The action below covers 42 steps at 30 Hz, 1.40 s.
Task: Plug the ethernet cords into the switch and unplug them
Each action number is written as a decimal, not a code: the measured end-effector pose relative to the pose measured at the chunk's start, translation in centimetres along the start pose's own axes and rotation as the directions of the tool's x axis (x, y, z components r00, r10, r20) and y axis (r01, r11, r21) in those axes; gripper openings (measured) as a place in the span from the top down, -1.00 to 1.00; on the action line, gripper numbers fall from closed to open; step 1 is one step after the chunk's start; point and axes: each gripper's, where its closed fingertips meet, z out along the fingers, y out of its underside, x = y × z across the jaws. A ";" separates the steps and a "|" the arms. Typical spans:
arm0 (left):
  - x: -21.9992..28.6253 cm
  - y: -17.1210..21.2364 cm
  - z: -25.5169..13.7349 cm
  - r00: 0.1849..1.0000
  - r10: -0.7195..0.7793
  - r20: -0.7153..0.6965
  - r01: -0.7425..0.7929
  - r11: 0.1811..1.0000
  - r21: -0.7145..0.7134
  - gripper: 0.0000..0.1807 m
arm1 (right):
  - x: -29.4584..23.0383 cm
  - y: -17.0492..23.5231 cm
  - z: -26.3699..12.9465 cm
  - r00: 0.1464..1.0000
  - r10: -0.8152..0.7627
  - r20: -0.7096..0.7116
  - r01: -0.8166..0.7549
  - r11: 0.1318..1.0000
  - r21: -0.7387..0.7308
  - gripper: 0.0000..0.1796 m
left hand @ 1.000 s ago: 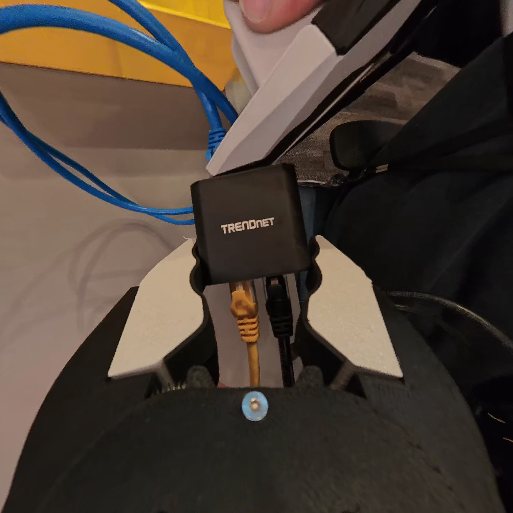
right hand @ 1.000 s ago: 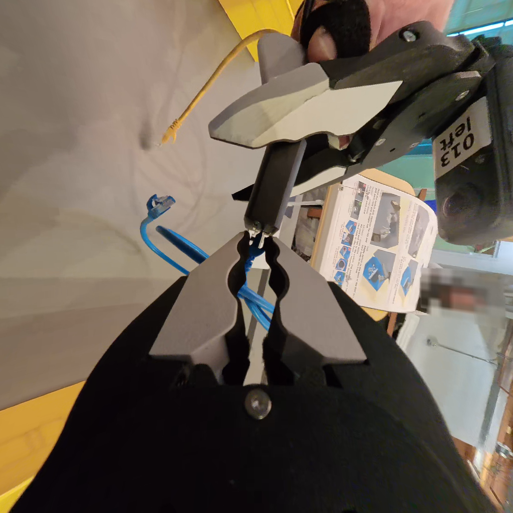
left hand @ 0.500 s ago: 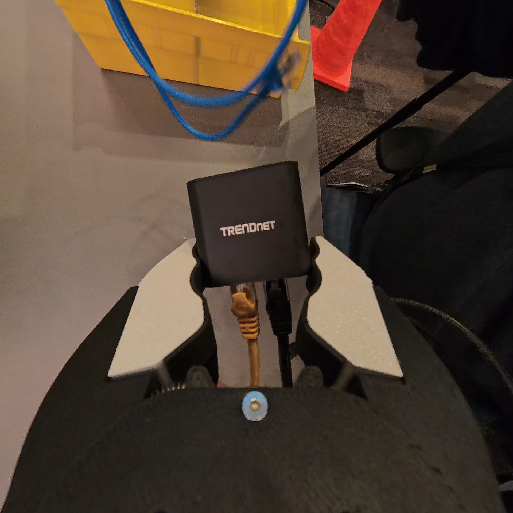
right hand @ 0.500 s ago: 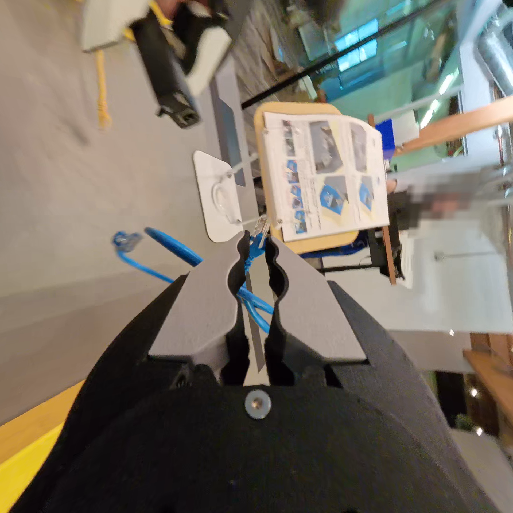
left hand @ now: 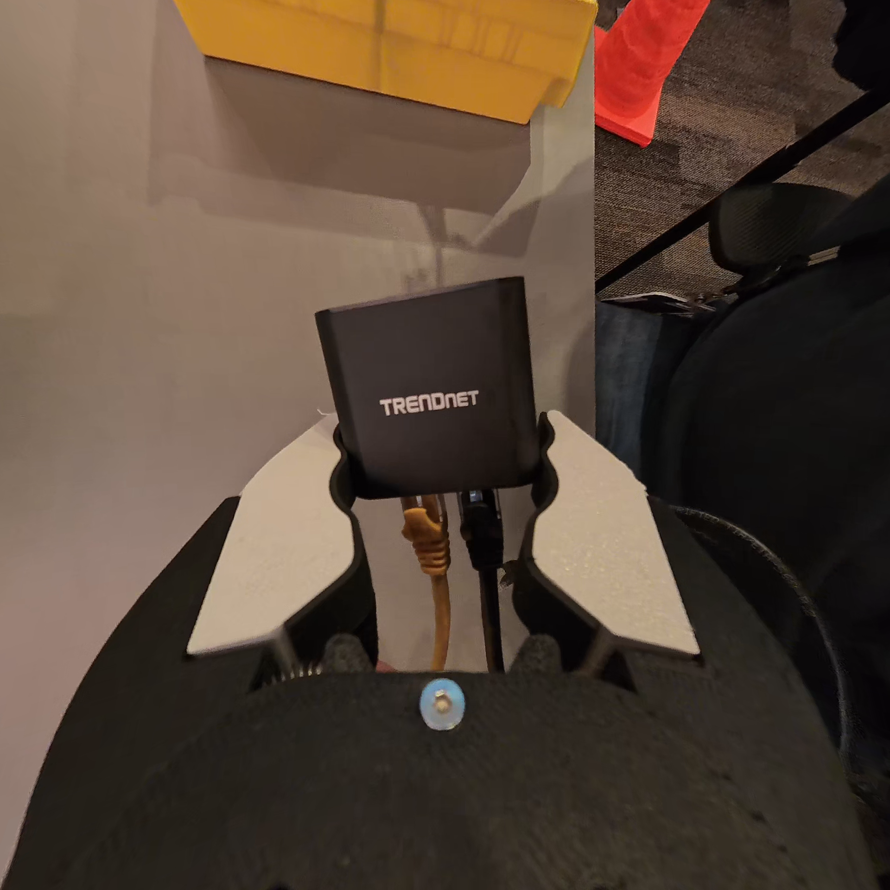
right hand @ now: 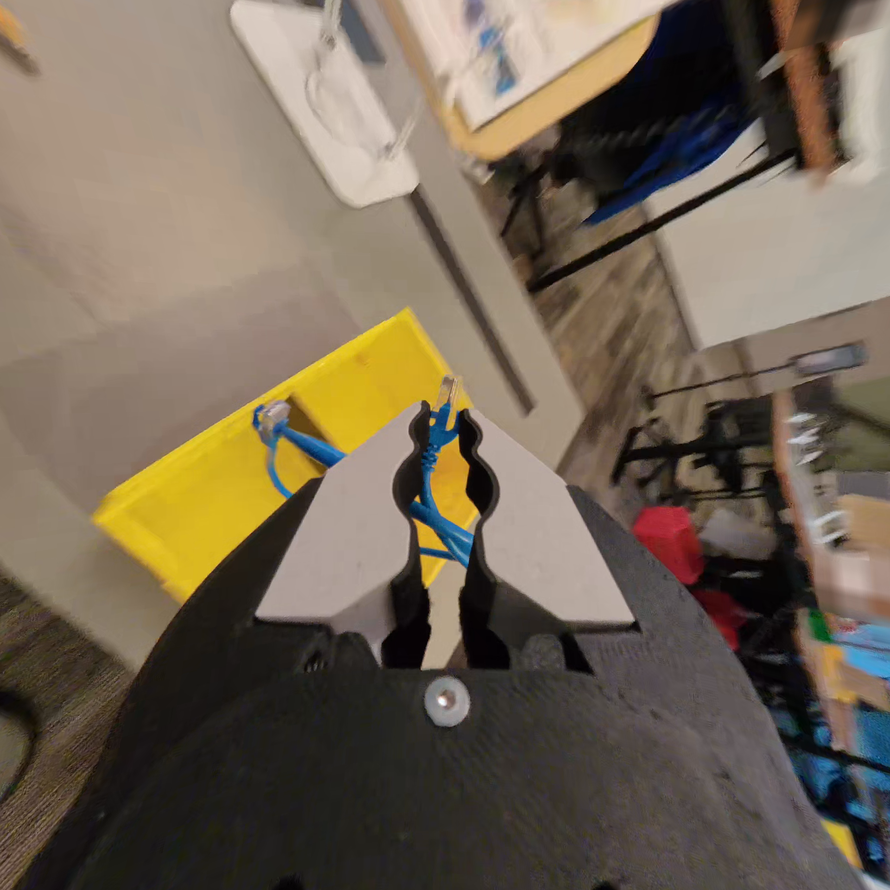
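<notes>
My left gripper [left hand: 443, 428] is shut on a small black switch [left hand: 428, 380] and holds it above the grey table. A yellow ethernet cord [left hand: 428, 544] and a black cord [left hand: 481, 534] are plugged into its near side and run back between the fingers. My right gripper [right hand: 442, 414] is shut on the plug end of a blue ethernet cord [right hand: 440, 428], its clear connector pointing past the fingertips. The cord's other plug [right hand: 270, 416] hangs over the yellow bin [right hand: 202, 501]. The right wrist view is blurred by motion.
The yellow bin [left hand: 385, 53] stands at the table's far edge. A red cone [left hand: 635, 72] sits on the carpet beyond the table's right edge [left hand: 592, 241], beside a dark chair [left hand: 770, 433]. A white flat stand [right hand: 332, 111] lies on the table. The tips of one gripper are about 35 centimeters away from the tips of the other.
My right gripper has pulled the blue cord away from the switch and swung over the yellow bin. The left gripper holds the switch as before, and the blue cord has left its view.
</notes>
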 end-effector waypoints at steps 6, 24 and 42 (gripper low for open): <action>-0.2 -0.6 0.0 1.000 0.014 0.024 -0.014 1.000 0.013 0.20 | -5.2 9.6 5.7 0.942 0.265 0.207 -0.193 0.930 -0.314 0.88; -1.1 -1.1 -0.4 0.998 0.022 0.065 -0.024 0.999 0.024 0.21 | -5.7 6.9 5.2 0.918 0.328 0.222 -0.296 0.941 -0.165 0.70; -0.7 -1.0 -1.0 0.997 0.012 0.078 -0.018 0.997 0.073 0.21 | -16.8 6.6 8.2 0.755 0.581 0.303 -0.516 0.812 -0.272 0.80</action>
